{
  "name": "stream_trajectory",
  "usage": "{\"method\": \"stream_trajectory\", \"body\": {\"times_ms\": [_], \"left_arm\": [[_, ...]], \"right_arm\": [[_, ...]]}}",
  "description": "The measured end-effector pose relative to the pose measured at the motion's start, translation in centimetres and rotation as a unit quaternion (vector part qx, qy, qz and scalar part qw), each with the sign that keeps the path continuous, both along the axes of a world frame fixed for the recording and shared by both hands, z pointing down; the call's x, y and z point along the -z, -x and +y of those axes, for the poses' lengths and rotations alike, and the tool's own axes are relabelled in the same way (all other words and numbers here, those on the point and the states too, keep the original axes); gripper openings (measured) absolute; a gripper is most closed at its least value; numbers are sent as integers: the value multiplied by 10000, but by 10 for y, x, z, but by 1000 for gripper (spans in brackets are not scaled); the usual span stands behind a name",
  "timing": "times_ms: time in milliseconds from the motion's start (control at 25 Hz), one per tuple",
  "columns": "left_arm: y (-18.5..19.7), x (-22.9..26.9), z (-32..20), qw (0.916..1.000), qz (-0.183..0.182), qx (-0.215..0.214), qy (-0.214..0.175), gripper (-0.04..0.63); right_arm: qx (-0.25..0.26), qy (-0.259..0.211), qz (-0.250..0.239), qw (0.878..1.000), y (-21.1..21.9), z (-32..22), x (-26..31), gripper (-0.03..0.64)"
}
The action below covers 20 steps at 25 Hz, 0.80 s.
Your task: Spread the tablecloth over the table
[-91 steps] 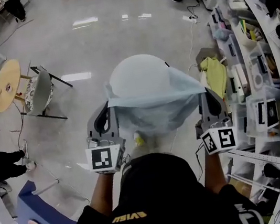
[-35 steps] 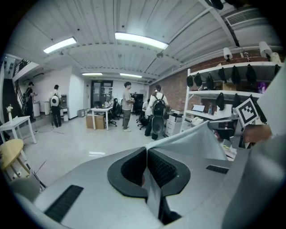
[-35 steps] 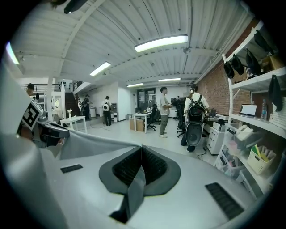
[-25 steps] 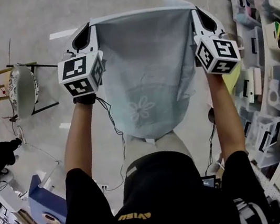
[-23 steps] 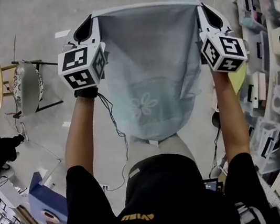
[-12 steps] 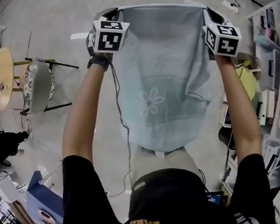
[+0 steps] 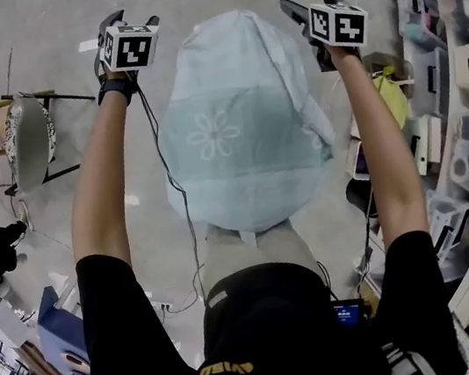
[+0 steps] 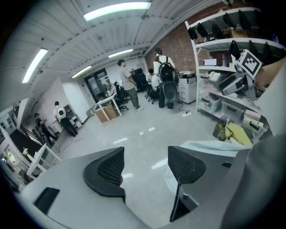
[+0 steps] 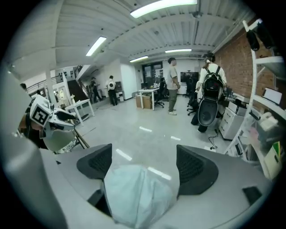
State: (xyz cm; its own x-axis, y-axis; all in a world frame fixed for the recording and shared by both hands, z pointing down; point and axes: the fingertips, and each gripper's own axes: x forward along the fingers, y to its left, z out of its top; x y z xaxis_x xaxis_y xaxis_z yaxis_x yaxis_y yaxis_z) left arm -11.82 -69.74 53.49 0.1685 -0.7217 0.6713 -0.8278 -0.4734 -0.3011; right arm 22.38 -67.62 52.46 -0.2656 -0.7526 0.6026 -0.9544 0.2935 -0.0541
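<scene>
— L gripper point(image 7: 131, 20): how are the jaws found?
— Spread wide and just been opening, w/ nothing held btwn them. An edge of the tablecloth point(image 7: 235, 137) is seen just right of them in the left gripper view.
— R gripper point(image 7: 303, 3)?
— Same: jaws wide apart, just been opening. The tablecloth is seen low btwn them in the right gripper view, but it isn't pinched.
— And where's the tablecloth found?
— It's draped as a pale blue dome btwn the two grippers, flower print point(image 7: 214, 134) on top. The table under it is hidden.
</scene>
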Motion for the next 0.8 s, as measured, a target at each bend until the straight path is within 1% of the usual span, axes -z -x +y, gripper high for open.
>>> {"method": "stream_trajectory", "body": {"times_ms": [80, 160, 240, 280, 320, 400, 440, 480, 560, 640, 720, 800], "left_arm": [[14, -16, 16, 9999, -3, 18, 171, 316], [33, -39, 41, 9990, -43, 3, 441, 314], [52, -72, 82, 9961, 26, -53, 883, 316], [62, -92, 109, 9927, 124, -80, 1193, 316], [72, -115, 139, 9876, 243, -77, 1548, 316], [95, -160, 206, 9722, 520, 83, 2282, 316], [107, -179, 240, 9639, 666, 204, 2569, 316], [117, -195, 270, 9571, 811, 334, 2761, 316], [137, -223, 317, 9476, 1081, 636, 2937, 314], [152, -248, 348, 9422, 1202, 893, 2996, 291], [159, -277, 366, 9414, 1188, 960, 3008, 251], [161, -302, 373, 9410, 1269, 905, 3002, 238]], "right_arm": [[182, 53, 249, 9995, -6, 13, -8, 428], [254, 225, 458, 9984, -21, 35, -29, 426], [217, 524, 500, 9971, -41, 70, -59, 427], [181, 696, 453, 9964, -50, 93, -76, 420], [146, 868, 381, 9954, -58, 118, -92, 419], [78, 1203, 183, 9925, -67, 175, -122, 416], [64, 1373, 54, 9905, -66, 206, -136, 409], [86, 1552, -89, 9878, -61, 239, -150, 400], [196, 1908, -363, 9808, -42, 303, -174, 391], [300, 2206, -551, 9733, -15, 360, -193, 380], [479, 2436, -633, 9666, 17, 406, -205, 374], [829, 2536, -694, 9613, 58, 437, -206, 370]]}}
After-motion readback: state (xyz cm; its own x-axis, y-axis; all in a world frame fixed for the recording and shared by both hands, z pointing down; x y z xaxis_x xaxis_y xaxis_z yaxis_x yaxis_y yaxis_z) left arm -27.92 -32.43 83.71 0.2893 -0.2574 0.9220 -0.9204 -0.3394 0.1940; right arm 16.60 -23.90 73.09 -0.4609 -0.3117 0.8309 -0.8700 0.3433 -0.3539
